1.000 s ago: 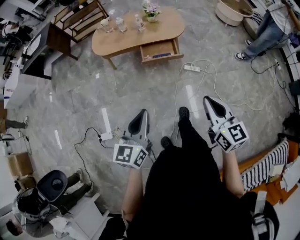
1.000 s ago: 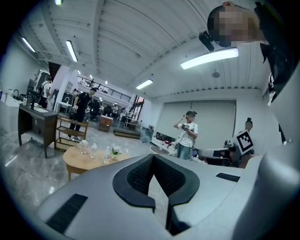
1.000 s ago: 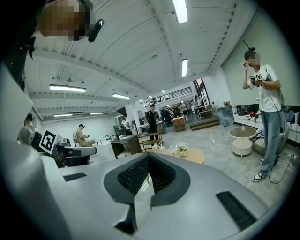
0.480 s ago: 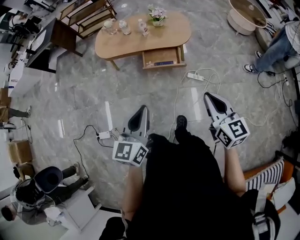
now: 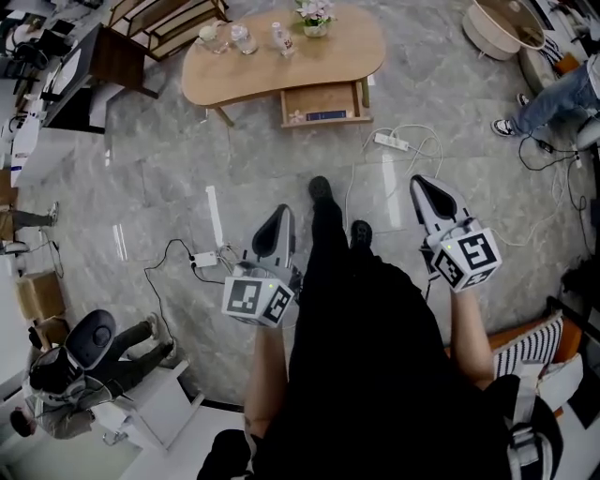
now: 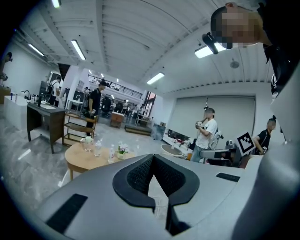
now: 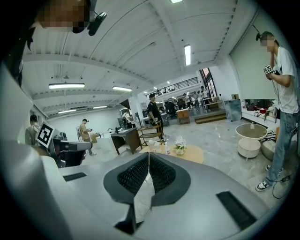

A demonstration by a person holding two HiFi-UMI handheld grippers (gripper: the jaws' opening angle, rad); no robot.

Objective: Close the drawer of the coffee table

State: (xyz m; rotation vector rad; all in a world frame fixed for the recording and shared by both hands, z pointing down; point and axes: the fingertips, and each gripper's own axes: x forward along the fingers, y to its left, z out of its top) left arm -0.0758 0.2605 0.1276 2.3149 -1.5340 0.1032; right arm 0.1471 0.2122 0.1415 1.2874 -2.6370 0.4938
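Note:
A kidney-shaped wooden coffee table (image 5: 337,56) stands far ahead on the grey marble floor. Its drawer (image 5: 321,103) is pulled out toward me, with a dark flat item inside. Both grippers are well short of it, held in front of my body. My left gripper (image 5: 281,214) is shut with nothing in it, and my right gripper (image 5: 419,184) is shut and empty too. The left gripper view shows the table (image 6: 79,157) past the meeting jaw tips (image 6: 153,156). In the right gripper view the table (image 7: 194,152) lies beyond the closed tips (image 7: 148,153).
A white power strip (image 5: 391,142) with looping cables lies on the floor between me and the table. Bottles (image 5: 278,37) and a flower pot (image 5: 314,16) stand on the tabletop. A dark desk (image 5: 103,61), a wooden shelf (image 5: 169,19) and a round side table (image 5: 497,23) are nearby. People stand around.
I have walked forward: the table and open drawer are nearer and higher in the head view. Both grippers travelled with me, still shut.

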